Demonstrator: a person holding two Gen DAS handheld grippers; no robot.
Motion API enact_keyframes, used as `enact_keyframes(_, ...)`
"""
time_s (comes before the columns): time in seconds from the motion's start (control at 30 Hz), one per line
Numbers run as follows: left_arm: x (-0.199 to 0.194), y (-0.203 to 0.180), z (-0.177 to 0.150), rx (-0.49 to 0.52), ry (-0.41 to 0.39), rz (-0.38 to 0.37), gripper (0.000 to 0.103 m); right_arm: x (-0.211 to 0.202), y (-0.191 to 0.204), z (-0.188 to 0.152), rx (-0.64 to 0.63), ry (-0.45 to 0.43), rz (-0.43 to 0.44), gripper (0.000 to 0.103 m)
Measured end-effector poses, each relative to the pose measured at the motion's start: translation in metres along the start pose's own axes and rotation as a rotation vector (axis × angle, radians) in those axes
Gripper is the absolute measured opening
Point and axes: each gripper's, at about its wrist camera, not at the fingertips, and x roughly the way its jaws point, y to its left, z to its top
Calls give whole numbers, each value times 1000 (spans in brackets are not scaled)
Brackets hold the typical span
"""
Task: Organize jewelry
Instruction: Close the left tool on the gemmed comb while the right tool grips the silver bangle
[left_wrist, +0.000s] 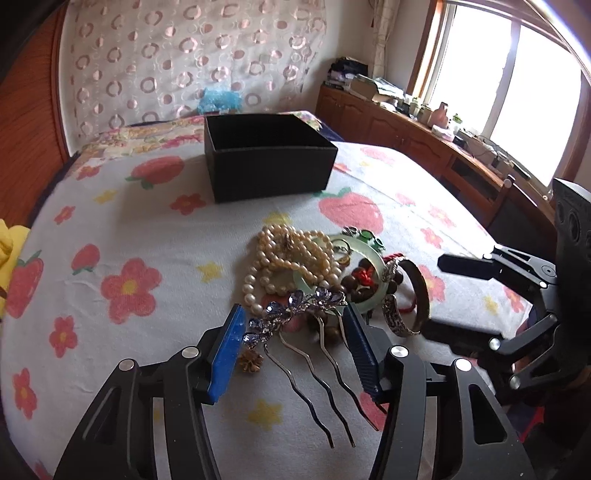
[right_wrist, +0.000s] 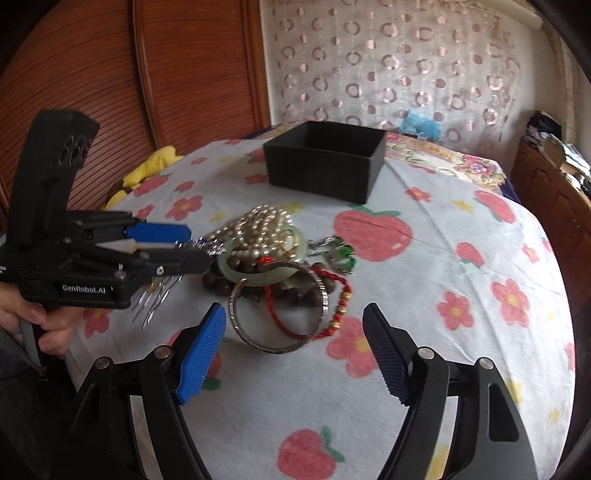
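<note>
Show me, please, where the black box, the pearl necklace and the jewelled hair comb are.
black box (left_wrist: 271, 173): left wrist view, front wall.
pearl necklace (left_wrist: 291, 254): left wrist view, bunched strands.
jewelled hair comb (left_wrist: 295, 308): left wrist view, jewelled top.

The right gripper (right_wrist: 295, 347) hangs with jaws apart over a silver bangle (right_wrist: 280, 308) on the flowered blanket (right_wrist: 461, 258). Beyond lies the jewelry heap (right_wrist: 273, 251); a black box (right_wrist: 325, 162) sits near the far edge.

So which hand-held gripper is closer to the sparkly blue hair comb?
The left hand-held gripper. Its fingers sit on either side of the hair comb, not visibly pressing on it. The right hand-held gripper is off beside it, around the silver bangle.
</note>
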Motion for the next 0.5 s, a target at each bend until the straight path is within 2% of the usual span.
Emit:
enact_keyframes(0.27, -10, 4, 2, -11, -35, 7, 52, 19, 10, 7, -67, 53, -12, 77)
enact_keyframes(0.43, -15, 7, 7, -14, -60, 13, 52, 25, 9, 9, -93, 72, -28, 64)
enact_keyframes(0.5, -16, 9, 11, -14, -67, 17, 52, 24, 10, 10, -107, 70, -28, 63)
